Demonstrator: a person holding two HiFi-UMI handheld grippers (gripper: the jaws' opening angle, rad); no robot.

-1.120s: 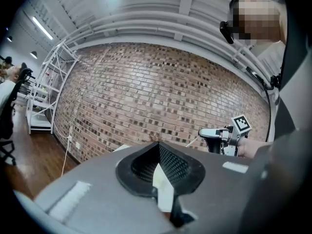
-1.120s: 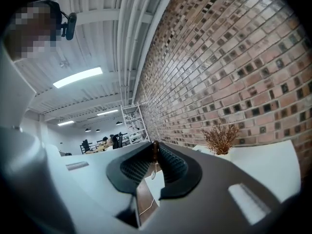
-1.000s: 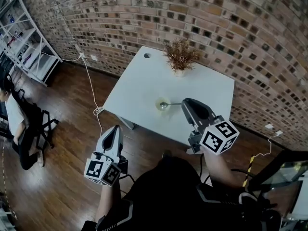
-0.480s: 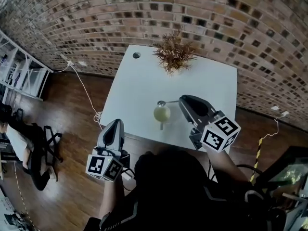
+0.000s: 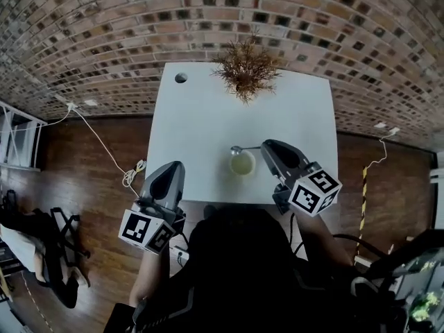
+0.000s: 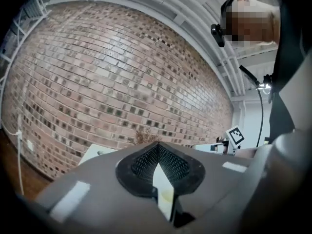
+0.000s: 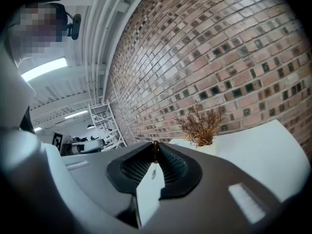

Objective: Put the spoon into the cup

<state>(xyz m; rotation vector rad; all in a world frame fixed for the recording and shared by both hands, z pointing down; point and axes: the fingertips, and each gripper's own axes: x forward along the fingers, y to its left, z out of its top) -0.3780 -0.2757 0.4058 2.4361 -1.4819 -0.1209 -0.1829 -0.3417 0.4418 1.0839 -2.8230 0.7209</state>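
Brick wall (image 5: 104, 33) fills the top of the head view, with wooden floor (image 5: 69, 186) down the left. A white bench (image 5: 201, 109) sits in the centre. The left hand-held gripper (image 5: 173, 166) hangs off the bench's lower-left edge, over the floor; its own view shows the tips (image 6: 157, 147) meeting with nothing between them. The right hand-held gripper (image 5: 265, 146) is over the bench at centre right, its tips pinched on a spoon (image 5: 237, 150) by the handle (the dark handle end shows at the jaw tips (image 7: 154, 152)). A dried plant (image 5: 244, 68) stands near the bench's top edge. The cup (image 5: 243, 164) stands just left of the right hand-held gripper. The spoon's bowl lies just past the cup's upper-left rim, not inside it.
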